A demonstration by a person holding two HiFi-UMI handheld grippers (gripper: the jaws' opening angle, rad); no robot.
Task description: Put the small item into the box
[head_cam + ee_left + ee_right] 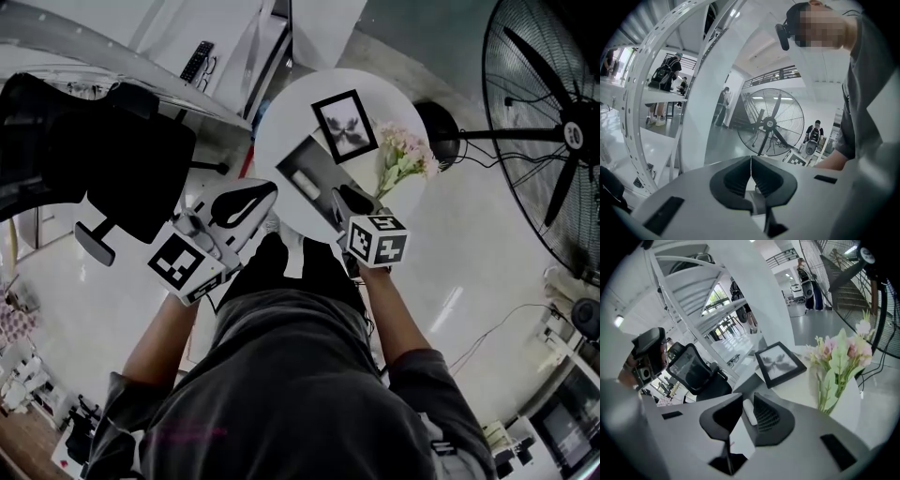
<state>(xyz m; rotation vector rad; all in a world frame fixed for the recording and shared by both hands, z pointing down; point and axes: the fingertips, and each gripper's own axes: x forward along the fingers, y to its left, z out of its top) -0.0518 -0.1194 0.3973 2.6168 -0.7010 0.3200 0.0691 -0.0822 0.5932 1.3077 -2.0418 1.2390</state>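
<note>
notably | head view: item (305,181) in box (323,190) | left gripper view: jaws together

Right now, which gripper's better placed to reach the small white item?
Right gripper: it's over the table, jaws apart, aimed at the white item. Left gripper sits at the table's edge, jaws shut.

Table (291,112) top smooth, white, faintly glossy; box (325,171) matt grey; picture frame (344,126) matt black; fan (539,103) grille metal wire; floor (469,253) polished.

Framed picture (344,126) and pink flowers (405,155) on round table (291,117), big fan (548,131) nearby.
</note>
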